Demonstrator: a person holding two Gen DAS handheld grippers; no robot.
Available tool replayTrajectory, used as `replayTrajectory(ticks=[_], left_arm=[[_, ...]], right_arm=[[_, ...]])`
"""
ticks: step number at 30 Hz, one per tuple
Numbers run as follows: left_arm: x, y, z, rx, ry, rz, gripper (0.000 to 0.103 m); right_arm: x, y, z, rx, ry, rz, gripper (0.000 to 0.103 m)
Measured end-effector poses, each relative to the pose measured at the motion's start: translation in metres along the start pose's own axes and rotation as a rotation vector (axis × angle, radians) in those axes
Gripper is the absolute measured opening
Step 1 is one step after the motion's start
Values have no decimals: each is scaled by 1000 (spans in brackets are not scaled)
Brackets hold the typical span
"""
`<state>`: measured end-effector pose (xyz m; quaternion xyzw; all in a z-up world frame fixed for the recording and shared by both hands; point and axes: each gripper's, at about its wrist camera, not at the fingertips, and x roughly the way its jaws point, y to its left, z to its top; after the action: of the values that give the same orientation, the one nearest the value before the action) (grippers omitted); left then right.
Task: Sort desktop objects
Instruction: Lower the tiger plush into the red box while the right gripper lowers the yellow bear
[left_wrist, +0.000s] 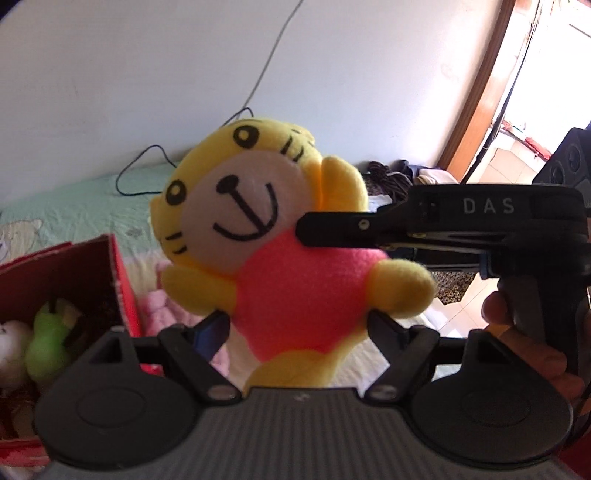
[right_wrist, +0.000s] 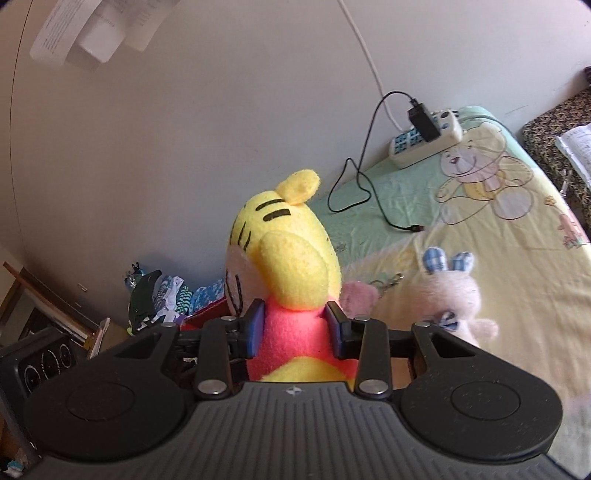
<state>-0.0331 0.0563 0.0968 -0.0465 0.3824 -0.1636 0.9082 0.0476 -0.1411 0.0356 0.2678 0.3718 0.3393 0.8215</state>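
— What does your left wrist camera give you?

— A soft yellow plush tiger in a pink shirt (left_wrist: 295, 258), long axis nearly upright, head tipped up and to the left, face turned straight at my lens. My left gripper (left_wrist: 297, 325) has its jaws about halfway apart with the pink belly between them; both pads sit at the flanks. My right gripper (left_wrist: 306, 230) comes in from the right and its black finger presses the toy's shoulder. A hand (left_wrist: 532, 354) shows low on the right. At lower left stands a red cardboard box (left_wrist: 122, 280) with a green plush toy (left_wrist: 48, 339) and a white one inside.

— And the right wrist camera?

— The same tiger (right_wrist: 291, 273) side-on, head up toward the grey wall, face to the left. My right gripper (right_wrist: 295, 325) is closed narrowly on its pink waist, blue pads denting the fabric. Behind it, on a pale yellow-green bedsheet (right_wrist: 498, 295), lies a pink plush rabbit with blue checked ears (right_wrist: 450, 291), and farther back a white power strip (right_wrist: 424, 140).
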Motion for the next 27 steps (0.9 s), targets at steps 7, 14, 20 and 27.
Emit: replayTrajectory(ticks=[7,14,20,27], left_arm=[[-30,83,-4,-30,-2,-55,81],[-29,143,-21,-97,1,-185,80],[-19,169,-29,-128,-5,-241,89],[-13,197,-9,-116,-17,-254,91]], right_arm=[[59,60,-13,-24,4,-32,38],[99,101,-31,-87,-10,-126,29],[122,129,-45,-198,-50,-231,29],[143,144,-49,-180,-98,-229,24]])
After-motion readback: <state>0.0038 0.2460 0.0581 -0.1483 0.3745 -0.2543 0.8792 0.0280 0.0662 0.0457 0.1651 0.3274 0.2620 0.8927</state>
